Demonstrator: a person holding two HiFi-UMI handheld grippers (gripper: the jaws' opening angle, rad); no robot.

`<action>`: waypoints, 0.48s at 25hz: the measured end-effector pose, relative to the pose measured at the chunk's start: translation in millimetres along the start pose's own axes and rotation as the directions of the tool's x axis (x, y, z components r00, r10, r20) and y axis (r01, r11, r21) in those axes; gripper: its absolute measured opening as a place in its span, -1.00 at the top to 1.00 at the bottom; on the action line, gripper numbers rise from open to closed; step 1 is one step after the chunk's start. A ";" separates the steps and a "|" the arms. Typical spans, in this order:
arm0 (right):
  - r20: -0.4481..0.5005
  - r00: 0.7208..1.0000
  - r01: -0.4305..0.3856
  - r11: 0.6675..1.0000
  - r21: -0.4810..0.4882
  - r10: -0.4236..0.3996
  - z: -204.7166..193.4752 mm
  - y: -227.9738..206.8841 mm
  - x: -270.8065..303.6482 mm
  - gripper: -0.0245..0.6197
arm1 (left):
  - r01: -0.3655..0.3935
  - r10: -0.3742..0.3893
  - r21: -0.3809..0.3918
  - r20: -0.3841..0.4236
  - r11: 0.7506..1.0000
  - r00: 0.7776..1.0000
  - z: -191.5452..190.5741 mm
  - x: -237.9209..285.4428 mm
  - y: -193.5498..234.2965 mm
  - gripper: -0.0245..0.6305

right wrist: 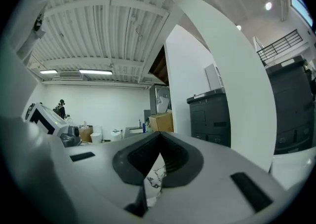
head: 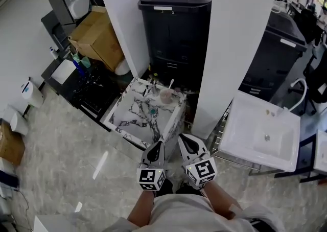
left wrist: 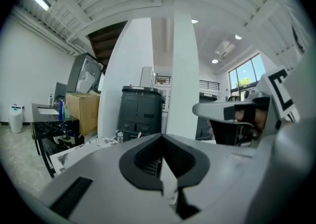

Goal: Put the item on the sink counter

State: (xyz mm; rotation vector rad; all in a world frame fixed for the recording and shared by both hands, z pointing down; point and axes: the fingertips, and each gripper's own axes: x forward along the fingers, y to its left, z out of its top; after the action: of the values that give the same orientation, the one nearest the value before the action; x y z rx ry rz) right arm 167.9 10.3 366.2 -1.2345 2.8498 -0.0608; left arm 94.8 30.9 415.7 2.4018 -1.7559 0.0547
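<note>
Two small things, a pinkish cup (head: 166,95) and a teal piece (head: 152,111), lay on the marble sink tabletop (head: 134,118), at twelve o'clock from the grippers. Whether either was the task's item stayed unclear. On the left gripper (head: 159,145), then the right gripper (head: 183,138), the fingers were pressed together, holding nothing.
</note>
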 end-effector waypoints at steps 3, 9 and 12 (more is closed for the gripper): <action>0.006 1.000 0.015 1.000 0.011 -0.015 2.0 -5.5 -12.9 0.91 | 0.009 -0.009 0.015 0.004 1.000 1.000 2.6 -6.9 -12.3 0.90; 0.010 0.999 0.049 0.999 -0.005 -0.049 3.0 -6.9 -26.1 0.91 | 0.001 -0.001 0.010 0.018 1.000 1.000 3.1 -20.3 -14.4 0.90; 0.015 0.998 0.067 0.998 -0.017 -0.066 5.7 -4.7 -25.0 0.91 | 0.003 -0.003 0.013 0.030 1.000 1.000 9.1 -25.6 -11.0 0.90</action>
State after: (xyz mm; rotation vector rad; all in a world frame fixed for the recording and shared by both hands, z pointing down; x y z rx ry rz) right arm 188.6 25.2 361.2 -1.3274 2.8029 -0.0281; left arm 96.7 56.8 402.3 2.4270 -1.7698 0.0292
